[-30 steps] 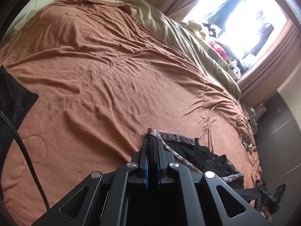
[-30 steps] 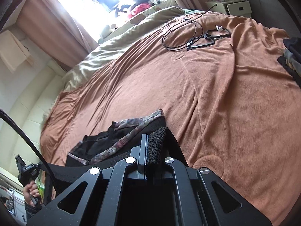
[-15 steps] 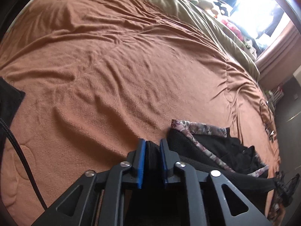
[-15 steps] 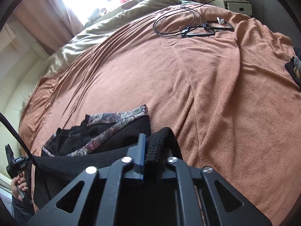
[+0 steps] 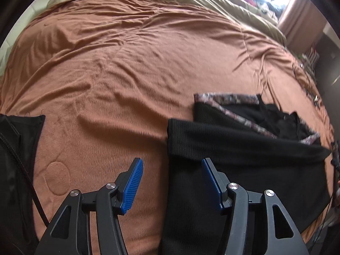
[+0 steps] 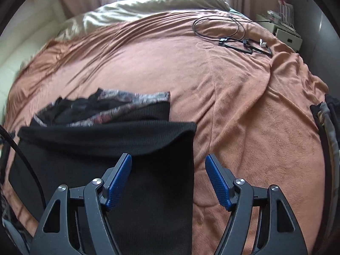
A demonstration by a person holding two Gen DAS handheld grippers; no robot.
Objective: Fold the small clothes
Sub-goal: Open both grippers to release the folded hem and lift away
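Observation:
A black knit garment (image 5: 244, 148) lies folded over on the brown blanket (image 5: 127, 63), its top edge laid across a part with floral patterned trim (image 5: 225, 98). My left gripper (image 5: 171, 182) is open and empty, its jaws either side of the garment's left edge. In the right wrist view the same garment (image 6: 106, 140) lies flat with the floral trim (image 6: 136, 97) behind it. My right gripper (image 6: 167, 181) is open and empty, over the garment's right edge.
Another dark garment (image 5: 14, 148) lies at the left edge of the left wrist view. A black cable loop and a black frame (image 6: 233, 36) lie on the far blanket. More dark clothes (image 6: 327, 116) sit at the right edge. An olive duvet (image 6: 159, 6) covers the far side.
Both grippers were shut on the black garment's edge and carried it forward over the floral part. Both have now opened and let it go, and it lies flat.

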